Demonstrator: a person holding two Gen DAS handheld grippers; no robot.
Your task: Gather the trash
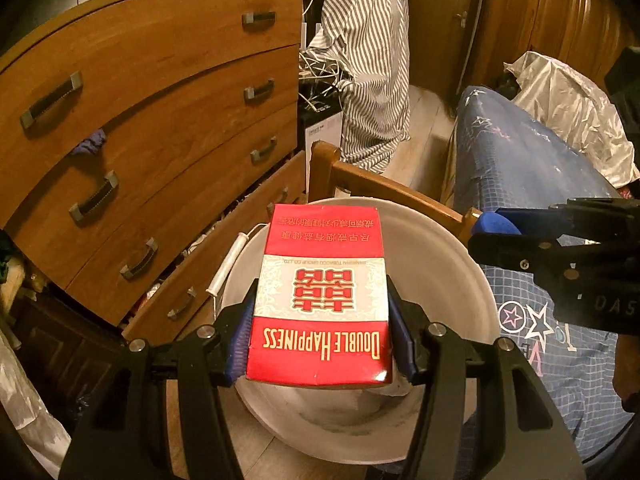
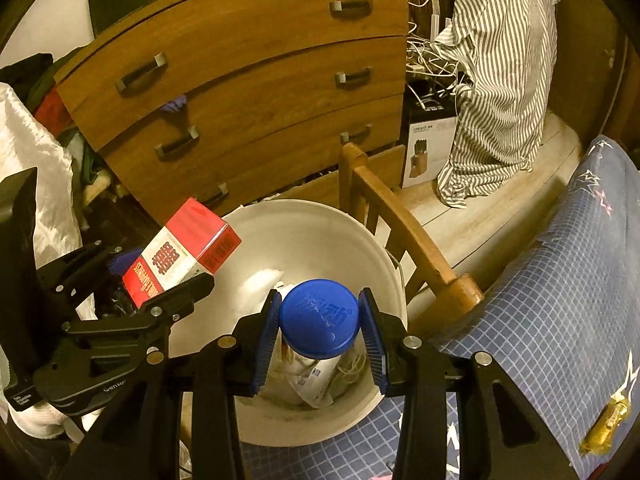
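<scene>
Both tongs hang over the white bucket (image 2: 360, 240): the left tongs (image 1: 320, 336) clamp a red Double Happiness cigarette carton (image 1: 322, 300), long axis pointing forward, while the right tongs (image 2: 320, 320) flank the blue-capped bottle (image 2: 319, 318) upright below, seemingly slightly apart.

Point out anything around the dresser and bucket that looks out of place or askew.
A scrap of blue-purple cloth pokes out between two drawers of the wooden dresser, caught in the gap. The bottom drawer hangs open with clutter showing. A gold wrapper lies loose on the blue bedspread, outside the white bucket.
</scene>
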